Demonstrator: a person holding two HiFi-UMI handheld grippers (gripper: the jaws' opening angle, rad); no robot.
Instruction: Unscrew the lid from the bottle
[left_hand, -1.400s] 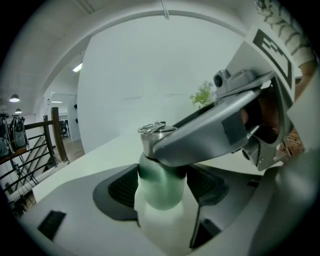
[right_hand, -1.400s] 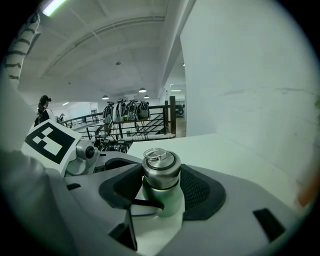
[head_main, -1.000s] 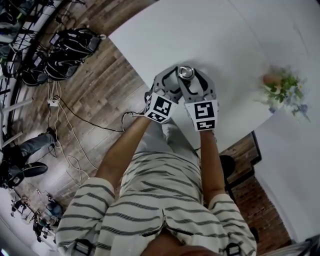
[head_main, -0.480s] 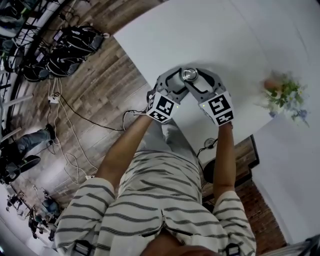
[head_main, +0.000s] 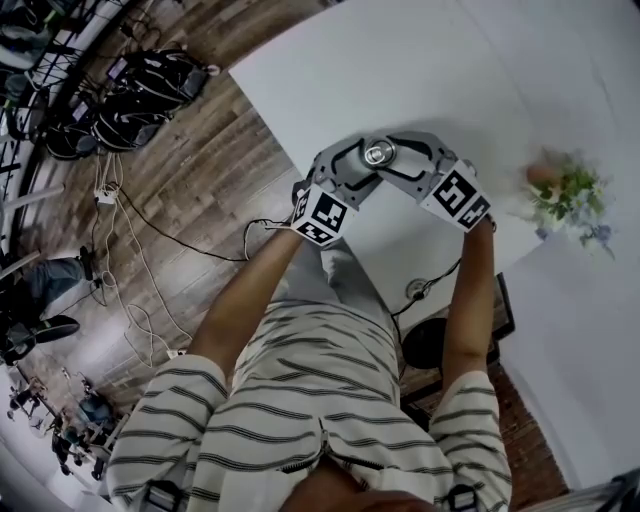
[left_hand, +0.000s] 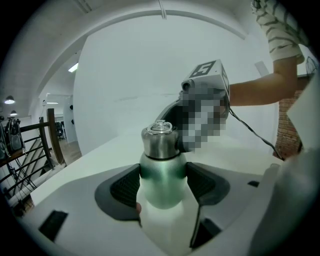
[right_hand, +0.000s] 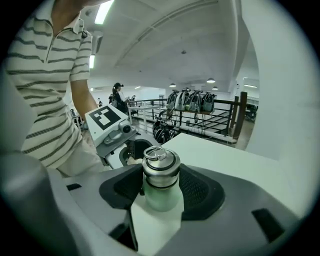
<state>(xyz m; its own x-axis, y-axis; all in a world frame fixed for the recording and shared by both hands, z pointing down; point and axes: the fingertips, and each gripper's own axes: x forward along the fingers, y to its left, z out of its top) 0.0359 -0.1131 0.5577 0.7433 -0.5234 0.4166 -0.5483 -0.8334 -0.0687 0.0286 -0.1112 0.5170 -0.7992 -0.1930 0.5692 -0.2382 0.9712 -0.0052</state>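
Observation:
A pale green bottle (left_hand: 162, 187) with a steel lid (left_hand: 159, 141) stands upright near the white table's (head_main: 420, 70) front corner. My left gripper (left_hand: 164, 186) is shut on the bottle's green shoulder, one dark pad on each side. My right gripper (right_hand: 161, 175) comes from the opposite side and is shut on the lid (right_hand: 160, 167), its pads against the steel rim. From the head view the lid (head_main: 378, 153) shows as a small shiny disc between the two grippers. The bottle's lower part is hidden behind the jaws.
A potted plant (head_main: 565, 190) with small flowers stands at the table's right side. The table edge (head_main: 300, 170) runs just under my left gripper, above a wooden floor with cables (head_main: 150, 240) and dark bags (head_main: 140, 95). A railing (right_hand: 210, 120) lies beyond.
My right gripper has swung to the right around the bottle, its marker cube going from below the lid to its lower right. The left gripper and the bottle have stayed put.

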